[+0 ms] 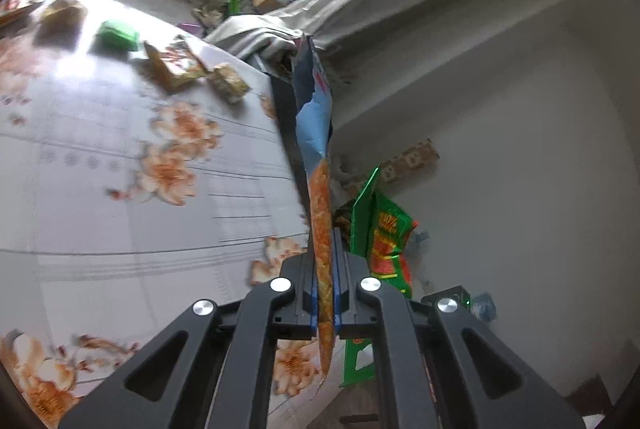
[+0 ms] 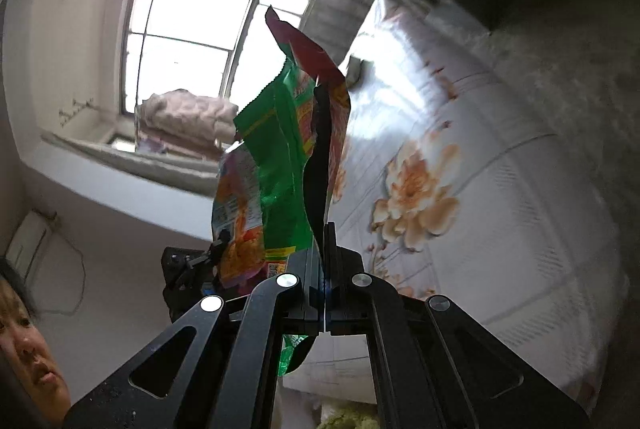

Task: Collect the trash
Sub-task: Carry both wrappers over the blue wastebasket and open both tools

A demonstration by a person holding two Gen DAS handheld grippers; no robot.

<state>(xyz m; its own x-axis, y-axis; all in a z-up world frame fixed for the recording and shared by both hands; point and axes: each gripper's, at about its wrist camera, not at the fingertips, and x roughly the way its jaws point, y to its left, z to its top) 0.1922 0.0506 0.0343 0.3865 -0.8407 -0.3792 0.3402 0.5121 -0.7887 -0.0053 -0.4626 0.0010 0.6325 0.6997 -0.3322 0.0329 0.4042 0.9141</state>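
Above the flowered tablecloth (image 1: 120,189), both grippers held snack wrappers clear of the table.

On the cloth's far left, a green packet (image 1: 118,36) and torn brown wrappers (image 1: 176,69) lay uncollected. The left gripper (image 1: 325,269) had its jaws pinching a blue-and-orange chip bag (image 1: 318,133) along one thin edge; the right gripper (image 2: 322,249) had its jaws pressed together on a green-and-red snack bag (image 2: 288,149). Both bags were slick foil held edge-on, so I judged a quick swing could let either slip free and drop.
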